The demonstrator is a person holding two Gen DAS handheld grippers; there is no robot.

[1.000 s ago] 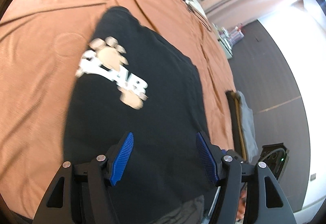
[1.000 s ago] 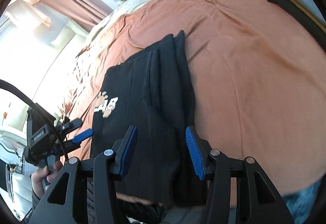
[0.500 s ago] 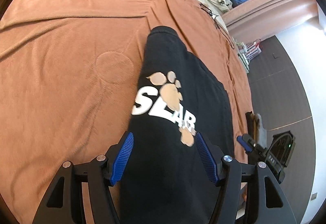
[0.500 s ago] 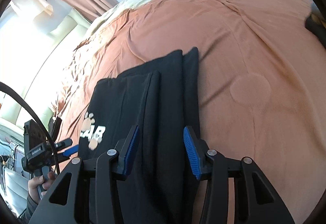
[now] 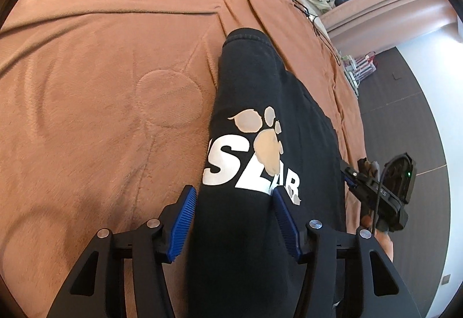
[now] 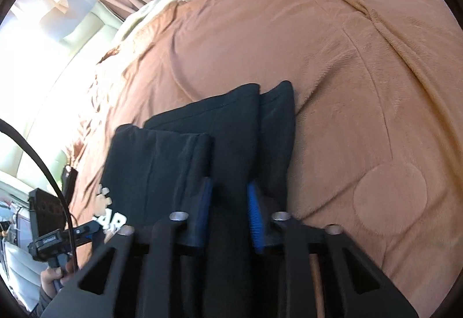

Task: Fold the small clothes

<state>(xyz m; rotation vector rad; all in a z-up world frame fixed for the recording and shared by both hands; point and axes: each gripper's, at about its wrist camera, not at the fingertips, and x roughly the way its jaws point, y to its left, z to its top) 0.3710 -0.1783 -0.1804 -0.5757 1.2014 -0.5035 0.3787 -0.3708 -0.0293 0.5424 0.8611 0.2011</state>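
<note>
Straddling the black garment (image 5: 269, 121), the left tool (image 5: 235, 226) gapes wide while the right tool (image 6: 228, 212) pinches its folded layers.

White block letters on the folded black cotton garment (image 5: 269, 126) read "SLAB", with a tan paw print covering part of the word. From the right wrist view only the last letters, "AR" or "AB", show at the garment's edge (image 6: 114, 221). Small lettering on the black handheld gripper body (image 6: 47, 239) is too blurred to read.
</note>
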